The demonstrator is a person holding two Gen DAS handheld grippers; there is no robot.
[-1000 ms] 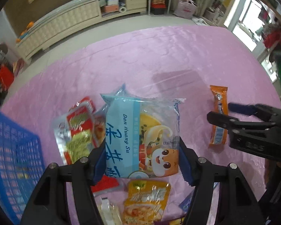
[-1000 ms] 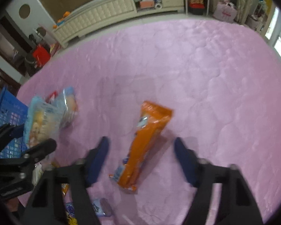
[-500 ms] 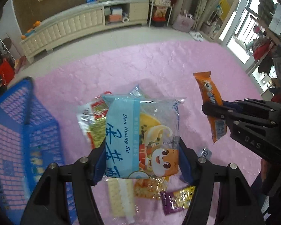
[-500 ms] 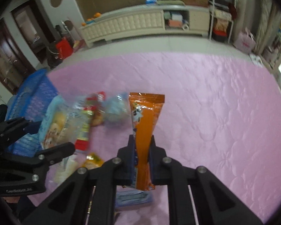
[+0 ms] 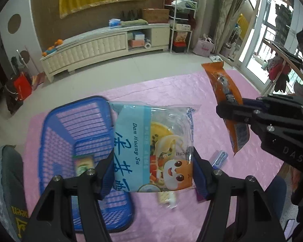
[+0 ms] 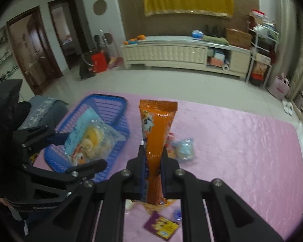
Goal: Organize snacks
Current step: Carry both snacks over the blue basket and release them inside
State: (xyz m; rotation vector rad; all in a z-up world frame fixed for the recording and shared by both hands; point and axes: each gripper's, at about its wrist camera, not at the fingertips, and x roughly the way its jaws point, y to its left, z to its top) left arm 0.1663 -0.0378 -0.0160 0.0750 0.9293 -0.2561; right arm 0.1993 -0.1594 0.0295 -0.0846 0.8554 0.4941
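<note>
Left wrist view: left gripper point(image 5: 152, 173) clamped on light-blue clear-windowed snack bag point(image 5: 153, 151), lifted beside blue plastic lattice basket point(image 5: 56, 125) holding one small packet point(image 5: 83, 163), unseen elsewhere

Right wrist view: right gripper point(image 6: 153, 173) pinching long orange foil snack packet point(image 6: 156, 141) upright above pink quilted cloth point(image 6: 242, 151); a second ago, fingers spread around it lying flat

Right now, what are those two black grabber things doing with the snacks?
A person is tidying snacks with a grabber in each hand. The left gripper is clamped on a light blue snack bag with a cartoon face, held up beside the blue basket. The right gripper is clamped on a long orange snack packet. Both are lifted off the pink cloth, where a few small packets lie loose. One small packet already sits in the basket.
</note>
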